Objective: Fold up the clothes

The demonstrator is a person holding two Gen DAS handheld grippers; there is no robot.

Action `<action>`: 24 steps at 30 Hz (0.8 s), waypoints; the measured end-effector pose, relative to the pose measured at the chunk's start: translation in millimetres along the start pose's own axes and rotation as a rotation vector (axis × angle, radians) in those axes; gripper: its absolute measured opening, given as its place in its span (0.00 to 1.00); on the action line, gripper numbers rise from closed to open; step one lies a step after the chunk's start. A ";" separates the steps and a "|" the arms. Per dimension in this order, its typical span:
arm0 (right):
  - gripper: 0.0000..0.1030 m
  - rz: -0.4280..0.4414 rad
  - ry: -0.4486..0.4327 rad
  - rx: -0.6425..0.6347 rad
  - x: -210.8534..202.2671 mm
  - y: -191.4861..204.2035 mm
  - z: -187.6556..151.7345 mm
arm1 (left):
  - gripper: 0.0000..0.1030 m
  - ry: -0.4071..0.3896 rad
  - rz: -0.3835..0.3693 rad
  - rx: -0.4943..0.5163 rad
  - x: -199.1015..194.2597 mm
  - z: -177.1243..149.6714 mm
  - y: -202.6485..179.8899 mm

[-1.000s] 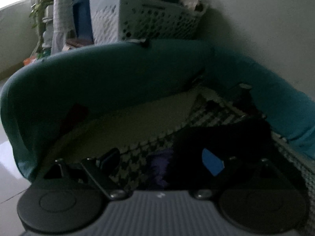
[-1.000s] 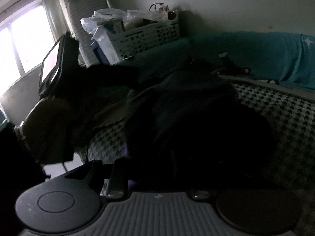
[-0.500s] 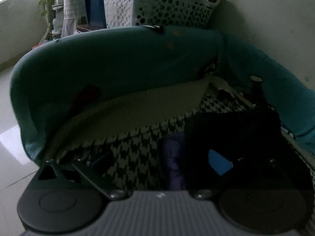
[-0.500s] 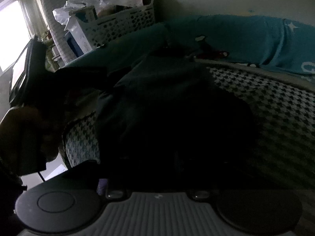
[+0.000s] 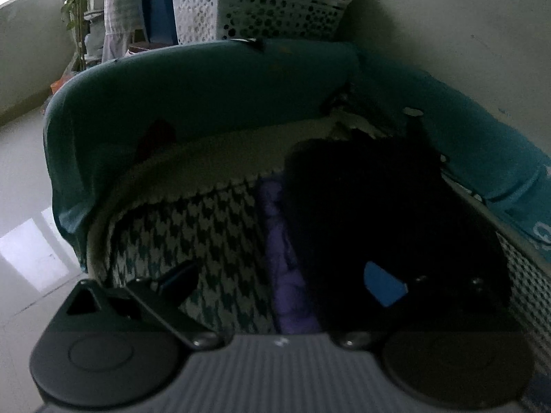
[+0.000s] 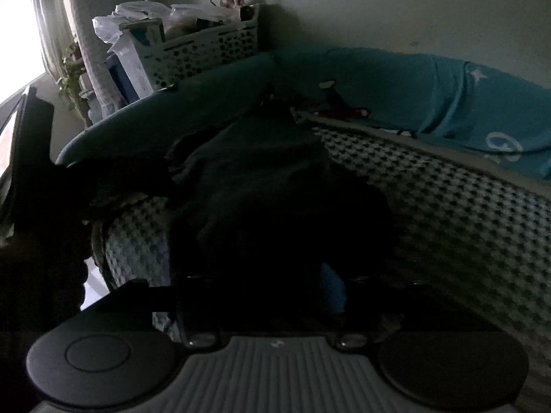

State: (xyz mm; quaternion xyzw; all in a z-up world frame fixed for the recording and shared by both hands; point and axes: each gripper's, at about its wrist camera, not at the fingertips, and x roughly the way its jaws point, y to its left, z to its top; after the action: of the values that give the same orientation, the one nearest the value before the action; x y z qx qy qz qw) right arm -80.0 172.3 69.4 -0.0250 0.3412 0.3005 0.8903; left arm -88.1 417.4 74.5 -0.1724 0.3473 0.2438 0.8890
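Note:
A dark garment lies folded on the houndstooth sofa seat, with a strip of purple cloth along its left edge. My left gripper stands wide open just above the seat's front. The purple strip and the garment's edge lie between its fingers, and neither pad presses on them. In the right wrist view the same dark garment stretches away from my right gripper. Its jaws are opening with dark cloth between them, and the blue pad shows free.
A teal cover drapes the sofa's arm and back. White perforated baskets stand behind it against the wall. Pale tiled floor lies left of the sofa. A dark device with a lit screen fills the right wrist view's left edge.
My left gripper has drawn back from the garment and spread wider. My right gripper's jaws have parted, its blue pad has come into sight, and it has lifted a little.

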 end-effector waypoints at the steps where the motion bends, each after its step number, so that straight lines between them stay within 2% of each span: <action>1: 0.58 -0.006 0.000 -0.005 -4.6 -0.6 0.6 | 1.00 0.002 -0.004 0.001 -2.6 -3.1 -1.0; 11: 0.77 -0.070 0.037 -0.037 -29.1 -7.5 2.0 | 1.00 0.007 0.010 0.070 -17.1 -30.6 -26.0; 16: 0.78 -0.072 0.083 -0.078 -24.5 -13.5 -5.0 | 1.00 0.025 0.027 0.112 -16.4 -44.2 -37.3; 20: 0.80 -0.011 0.104 -0.070 -17.6 -23.9 -12.2 | 1.00 0.036 0.042 0.130 -16.1 -52.9 -45.2; 24: 0.80 -0.005 0.097 -0.084 -9.1 -32.9 -14.2 | 1.00 0.060 0.048 0.142 -16.2 -64.3 -55.2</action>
State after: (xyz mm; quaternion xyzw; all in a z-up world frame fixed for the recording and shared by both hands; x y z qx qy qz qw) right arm -75.6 137.1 58.9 -0.0777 0.3710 0.3105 0.8717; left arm -102.2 336.3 48.4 -0.1076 0.3942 0.2345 0.8821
